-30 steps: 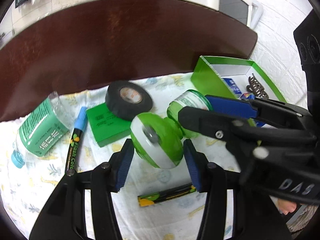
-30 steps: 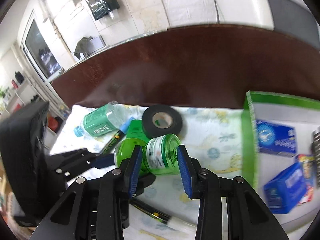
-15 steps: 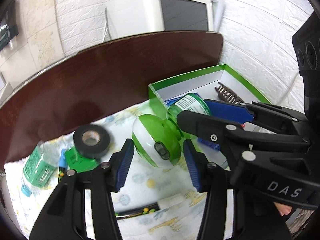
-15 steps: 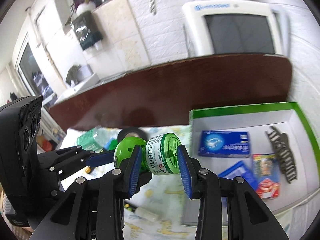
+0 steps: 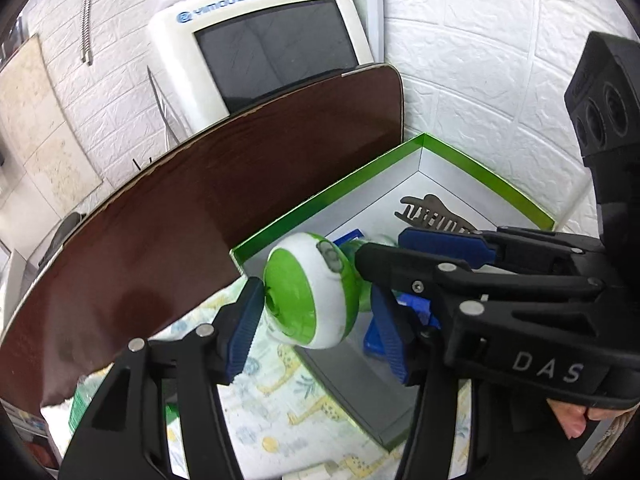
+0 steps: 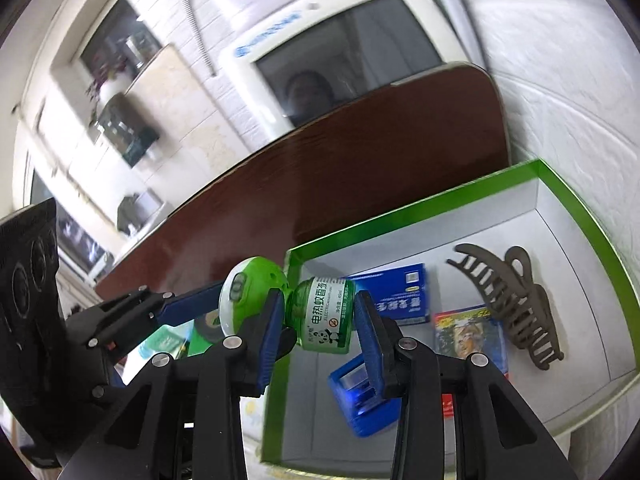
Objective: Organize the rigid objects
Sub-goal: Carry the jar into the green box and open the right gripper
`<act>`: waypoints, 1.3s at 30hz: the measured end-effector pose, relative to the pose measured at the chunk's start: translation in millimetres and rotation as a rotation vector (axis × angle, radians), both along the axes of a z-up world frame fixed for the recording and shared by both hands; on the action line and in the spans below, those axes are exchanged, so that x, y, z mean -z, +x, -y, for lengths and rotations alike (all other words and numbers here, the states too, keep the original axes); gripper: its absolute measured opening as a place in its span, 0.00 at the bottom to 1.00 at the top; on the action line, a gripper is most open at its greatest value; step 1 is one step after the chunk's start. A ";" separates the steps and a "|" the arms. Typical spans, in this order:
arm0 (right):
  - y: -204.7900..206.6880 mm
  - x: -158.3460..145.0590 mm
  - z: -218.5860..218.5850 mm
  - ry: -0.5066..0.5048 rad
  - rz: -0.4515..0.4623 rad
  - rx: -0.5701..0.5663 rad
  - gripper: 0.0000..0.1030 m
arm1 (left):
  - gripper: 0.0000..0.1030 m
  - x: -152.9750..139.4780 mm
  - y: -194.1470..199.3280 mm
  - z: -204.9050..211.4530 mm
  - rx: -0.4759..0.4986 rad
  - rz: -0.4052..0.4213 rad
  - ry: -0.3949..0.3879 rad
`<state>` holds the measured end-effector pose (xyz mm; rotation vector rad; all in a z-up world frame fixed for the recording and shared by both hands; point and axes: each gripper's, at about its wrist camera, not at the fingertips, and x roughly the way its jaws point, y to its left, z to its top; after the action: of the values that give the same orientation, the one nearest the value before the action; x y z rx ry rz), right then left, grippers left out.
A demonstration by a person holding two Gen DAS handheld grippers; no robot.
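A mosquito repeller, made of a round green-and-white head [image 5: 308, 300] and a clear green bottle [image 6: 324, 312] joined to it, hangs in the air over the left edge of the green-rimmed box [image 6: 400, 208]. My left gripper [image 5: 316, 304] is shut on the head, and its jaws are opening slightly. In the right wrist view my right gripper [image 6: 320, 308] has the bottle between its blue pads [image 6: 370, 332]; its jaws are closing on it. The right gripper's fingers [image 5: 440, 240] cross in front of the bottle in the left wrist view.
The box [image 5: 480, 168] holds a brown hair claw [image 6: 516, 300], two blue cartons [image 6: 396, 296] and a small packet [image 6: 468, 336]. A patterned cloth [image 5: 288, 420] lies left of it with black tape [image 6: 208, 326]. Behind are a dark brown tabletop [image 5: 200, 220], a white monitor [image 5: 272, 48] and a brick wall.
Both grippers have carried the repeller to the right, from above the cloth to over the box's left edge. Both views have rolled, so the table now looks tilted.
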<state>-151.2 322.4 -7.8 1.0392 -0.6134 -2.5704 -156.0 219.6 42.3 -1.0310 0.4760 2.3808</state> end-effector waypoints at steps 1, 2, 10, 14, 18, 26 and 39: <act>-0.6 -1.5 -2.5 -0.019 -0.015 -0.016 0.23 | 0.52 -0.4 -2.7 -3.8 0.012 0.018 0.016; -1.0 -3.6 -3.8 -0.031 -0.023 -0.028 0.22 | 0.51 -1.8 -3.9 -8.2 0.011 0.010 0.015; -0.3 -7.6 -17.4 0.017 -0.043 0.014 0.25 | 0.45 -0.2 -4.4 -42.2 0.119 0.012 -0.001; 2.6 3.7 -39.3 -0.030 -0.006 0.038 0.24 | 0.45 7.9 -13.9 -34.7 0.074 0.044 0.002; 3.6 10.2 -41.4 -0.016 0.010 0.048 0.24 | 0.45 13.7 -21.2 -26.6 0.026 0.062 0.006; 12.9 9.2 -38.2 -0.001 0.010 0.038 0.24 | 0.45 11.4 -19.5 -11.9 0.022 0.044 0.018; 29.6 -5.1 -15.6 0.018 -0.006 0.019 0.24 | 0.50 -12.0 12.3 29.3 -0.011 -0.007 0.062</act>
<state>-121.6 337.9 -2.7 1.0363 -0.6028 -2.5990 -143.7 190.3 54.3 -1.0001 0.3977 2.3946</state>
